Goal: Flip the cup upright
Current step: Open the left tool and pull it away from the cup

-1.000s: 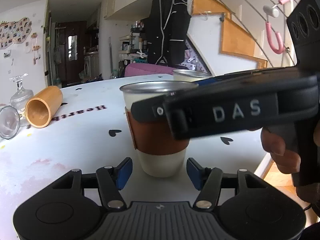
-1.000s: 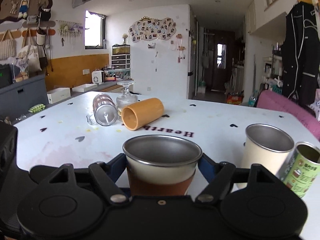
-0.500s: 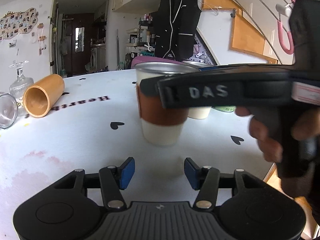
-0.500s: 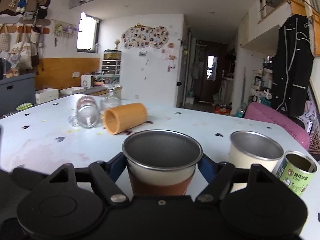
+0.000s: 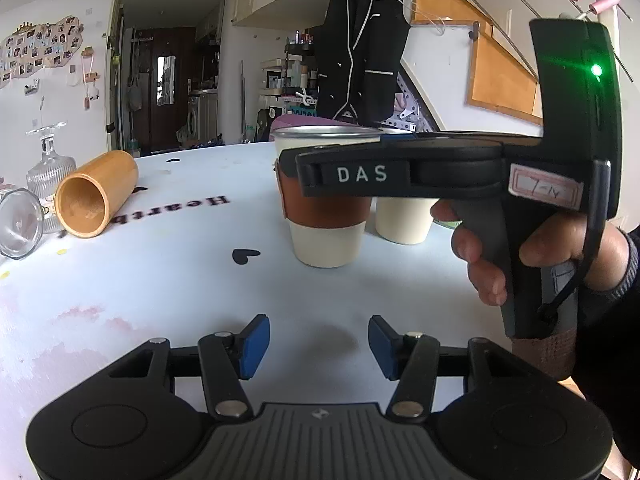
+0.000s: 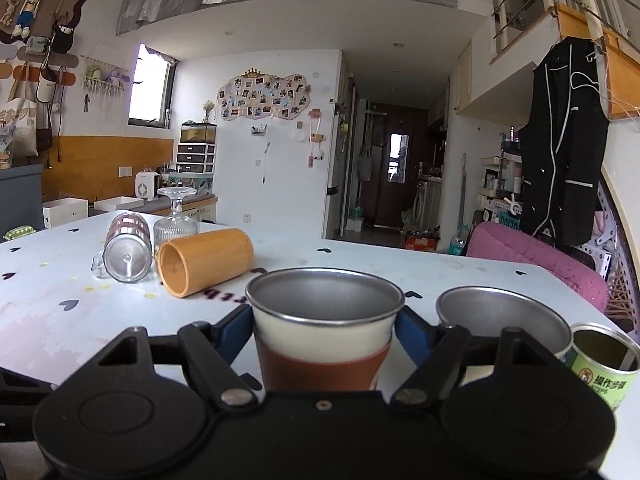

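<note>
A cream metal cup with a brown sleeve (image 5: 326,216) stands upright on the white table (image 5: 160,280). My right gripper (image 6: 325,326) is shut on this cup (image 6: 324,336), its blue pads against both sides below the rim. In the left wrist view the right gripper's black body crosses in front of the cup. My left gripper (image 5: 318,344) is open and empty, low over the table, well in front of the cup. A bamboo cup (image 5: 94,200) lies on its side at the left, also seen in the right wrist view (image 6: 204,266).
A second cream cup (image 6: 500,320) stands upright right of the held one, with a green tin can (image 6: 602,364) beside it. A clear glass jar (image 6: 128,254) lies on its side and a cut-glass piece (image 6: 176,220) stands behind the bamboo cup. A pink chair (image 6: 536,264) is behind the table.
My left gripper has drawn back from the sleeved cup, which now stands farther off. My right gripper stays shut on the cup, now next to the second cream cup.
</note>
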Demonstrator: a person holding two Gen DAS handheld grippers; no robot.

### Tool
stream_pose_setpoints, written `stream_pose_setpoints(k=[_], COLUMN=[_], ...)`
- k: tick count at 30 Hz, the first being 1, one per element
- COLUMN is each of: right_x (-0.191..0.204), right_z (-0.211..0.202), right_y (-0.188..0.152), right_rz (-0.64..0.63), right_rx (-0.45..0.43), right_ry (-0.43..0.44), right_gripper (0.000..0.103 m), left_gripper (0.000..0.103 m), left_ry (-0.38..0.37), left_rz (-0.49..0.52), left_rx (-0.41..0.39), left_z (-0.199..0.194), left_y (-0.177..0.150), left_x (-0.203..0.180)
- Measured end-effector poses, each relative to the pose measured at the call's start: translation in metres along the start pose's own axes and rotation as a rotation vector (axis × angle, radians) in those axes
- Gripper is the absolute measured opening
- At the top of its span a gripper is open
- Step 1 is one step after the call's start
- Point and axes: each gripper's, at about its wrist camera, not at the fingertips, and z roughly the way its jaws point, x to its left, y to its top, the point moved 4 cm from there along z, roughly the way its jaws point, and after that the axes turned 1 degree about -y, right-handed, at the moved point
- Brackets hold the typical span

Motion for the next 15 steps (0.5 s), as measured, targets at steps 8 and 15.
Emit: stream_pose_setpoints(k=[8,15], right_x=[-0.0046,-0.0056], right_z=[0.0027,0.0011], right_y=[-0.0008,-0.0022], right_rz=[0.001,0.006], right_rx=[-0.011,0.019], right_ry=[-0.037,-0.048], right_gripper=[0.078,0.082], left_gripper=[0.055,0.055], left_ry=[0.004,0.011], left_rz=[-0.004,-0.009], left_rx=[-0.006,-0.009], left_z=[-0.0028,-0.0071], left_y=[0.002,0.0048], left_x=[0.0016,0.0015])
